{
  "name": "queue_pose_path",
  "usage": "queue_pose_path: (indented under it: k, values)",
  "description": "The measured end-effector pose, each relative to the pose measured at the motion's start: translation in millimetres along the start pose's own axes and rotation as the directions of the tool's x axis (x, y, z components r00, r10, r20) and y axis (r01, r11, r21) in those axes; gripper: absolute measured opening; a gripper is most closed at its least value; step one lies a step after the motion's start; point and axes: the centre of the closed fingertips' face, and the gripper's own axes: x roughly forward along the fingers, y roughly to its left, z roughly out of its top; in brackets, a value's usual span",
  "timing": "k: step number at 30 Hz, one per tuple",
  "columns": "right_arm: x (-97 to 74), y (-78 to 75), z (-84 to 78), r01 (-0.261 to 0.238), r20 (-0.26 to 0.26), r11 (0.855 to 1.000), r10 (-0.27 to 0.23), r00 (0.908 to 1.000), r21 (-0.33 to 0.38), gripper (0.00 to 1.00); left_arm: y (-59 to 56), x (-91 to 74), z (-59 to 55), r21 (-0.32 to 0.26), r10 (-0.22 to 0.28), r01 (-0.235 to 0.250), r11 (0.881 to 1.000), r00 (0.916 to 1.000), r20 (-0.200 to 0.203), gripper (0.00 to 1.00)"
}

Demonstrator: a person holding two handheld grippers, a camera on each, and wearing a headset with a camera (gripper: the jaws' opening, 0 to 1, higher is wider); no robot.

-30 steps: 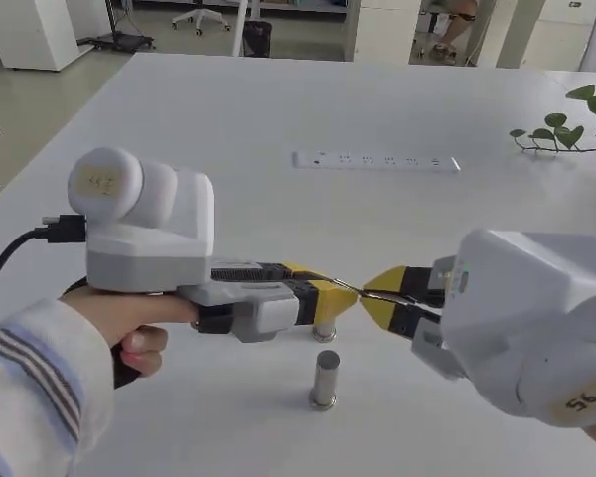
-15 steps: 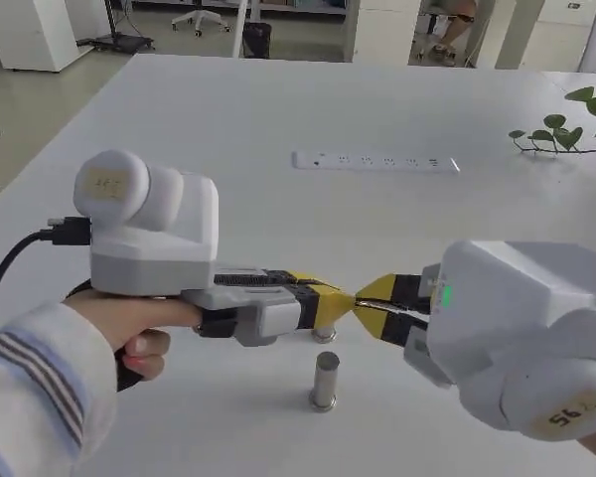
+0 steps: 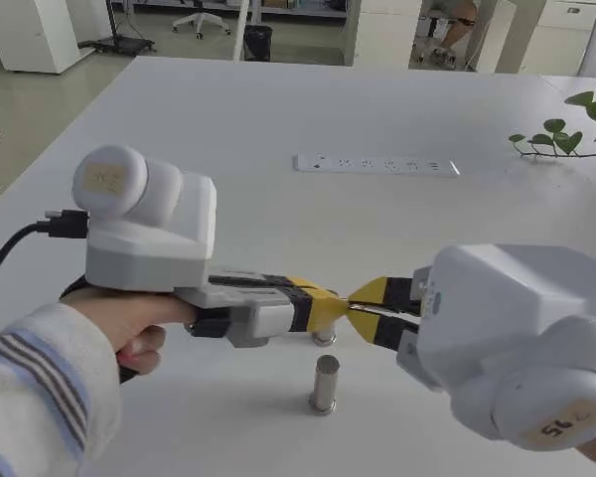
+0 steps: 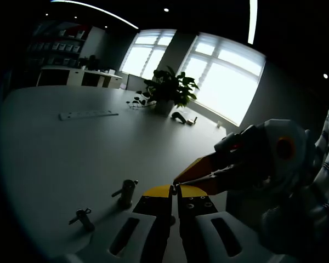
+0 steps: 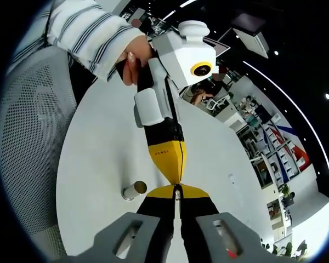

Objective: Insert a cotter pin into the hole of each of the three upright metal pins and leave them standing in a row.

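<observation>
My left gripper [image 3: 340,307] and right gripper [image 3: 366,310] meet tip to tip above the white table [image 3: 278,119], both shut on a thin cotter pin [image 3: 353,308]. The same cotter pin [image 5: 177,192] sits in my right jaws, with the left gripper's yellow tip [image 5: 175,164] touching it. A bare upright metal pin [image 3: 324,384] stands just in front of the tips. Another metal pin [image 3: 324,336] is mostly hidden under the left jaws. In the left gripper view, two metal pins [image 4: 127,193] [image 4: 83,216] stand with cotter pins through them.
A white power strip [image 3: 377,162] lies toward the far side of the table. A leafy plant [image 3: 566,129] reaches in at the right edge. A mesh chair back [image 5: 38,126] is by the table's near side. Floor and office furniture lie beyond the far edge.
The right gripper has moved left toward the left gripper, so the tips now touch and the bare stretch of cotter pin between them is covered. The metal pins stayed put.
</observation>
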Motion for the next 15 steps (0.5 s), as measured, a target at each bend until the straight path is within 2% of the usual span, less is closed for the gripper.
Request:
queue_pose_path:
  k: [5, 9, 15]
  values:
    - [1.2, 1.8, -1.3, -0.005, -0.005, 1.0, 0.005, 1.0, -0.013, 0.0, 0.3, 0.5, -2.6, 0.021, 0.008, -0.008, 1.0, 0.9999, -0.007, 0.0]
    - [1.1, 2.7, -2.4, -0.003, -0.007, 0.999, 0.003, 1.0, -0.033, 0.0, 0.5, 1.4, -3.4, 0.014, 0.012, -0.012, 1.0, 0.9999, -0.007, 0.0]
    - [-0.5, 2.5, -2.4, -0.011, 0.004, 1.0, 0.012, 0.9999, -0.02, 0.0, 0.7, 1.1, -4.1, 0.024, 0.012, -0.012, 1.0, 0.9999, -0.006, 0.0]
